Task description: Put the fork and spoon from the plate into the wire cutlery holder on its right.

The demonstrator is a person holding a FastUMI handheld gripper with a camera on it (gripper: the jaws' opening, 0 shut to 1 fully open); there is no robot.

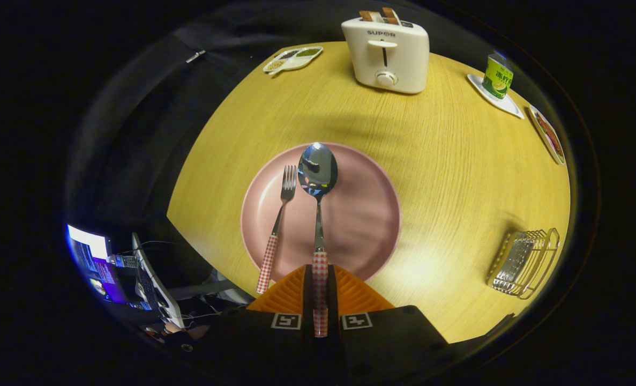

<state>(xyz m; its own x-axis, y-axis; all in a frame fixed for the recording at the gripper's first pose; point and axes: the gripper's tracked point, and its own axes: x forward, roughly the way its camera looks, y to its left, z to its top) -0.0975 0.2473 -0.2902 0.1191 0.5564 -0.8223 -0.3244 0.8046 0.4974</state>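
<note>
A pink plate (366, 225) lies on the yellow wooden table just ahead of my fingers. My gripper (320, 281) is shut on the checked handle of the spoon (318, 177), whose shiny bowl reaches out over the plate's middle. The fork (276, 230), with the same red-checked handle, lies on the plate just left of the spoon, its handle sticking out past the near rim. The wire cutlery holder (524, 262) stands on the table well to the right of the plate.
A white toaster (387, 56) with toast in it stands at the table's far side. A divided dish (293, 58) lies far left; a green can (497, 78) on a white tray and a small plate (548, 134) sit far right. A monitor (95, 262) glows below the table's left edge.
</note>
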